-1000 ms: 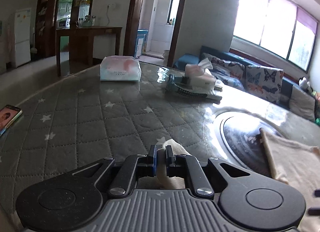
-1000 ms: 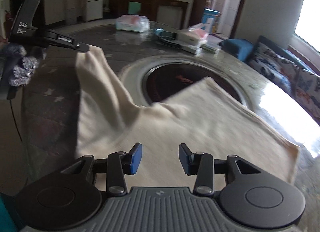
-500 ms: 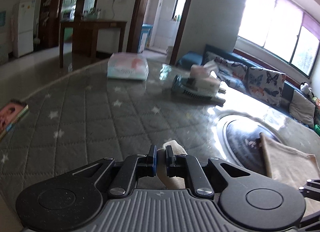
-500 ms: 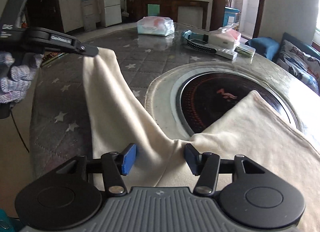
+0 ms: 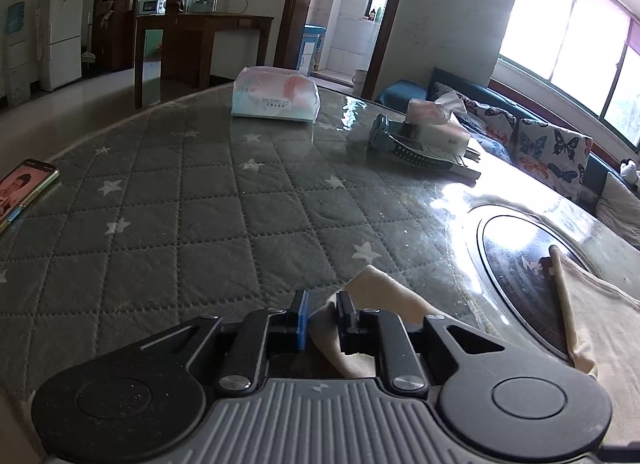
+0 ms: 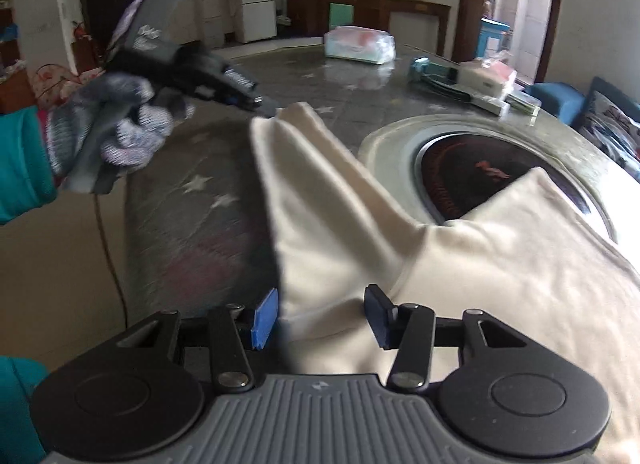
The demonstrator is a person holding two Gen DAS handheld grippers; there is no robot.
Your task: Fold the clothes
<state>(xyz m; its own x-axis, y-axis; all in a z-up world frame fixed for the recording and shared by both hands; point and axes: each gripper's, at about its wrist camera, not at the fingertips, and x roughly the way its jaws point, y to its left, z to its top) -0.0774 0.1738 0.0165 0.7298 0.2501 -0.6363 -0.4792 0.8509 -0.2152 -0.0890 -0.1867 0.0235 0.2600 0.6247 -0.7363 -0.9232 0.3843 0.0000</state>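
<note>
A cream garment lies spread on the quilted grey table cover, partly over the round black hotplate. One corner of it rises to my left gripper. The jaws there stand slightly open, and the cloth leans on the right finger with a dark gap beside the blue left pad. In the right wrist view the left gripper, in a gloved hand, sits at the raised cloth tip. My right gripper is wide open, low over a fold of the garment.
A wrapped tissue pack and a tissue box on a flat holder stand at the table's far side. A phone lies at the left edge. A sofa with butterfly cushions runs behind the table.
The left jaws, shut on the cloth corner before, have parted a little. The left gripper has swung closer in the right view. The right gripper has sunk nearer the garment.
</note>
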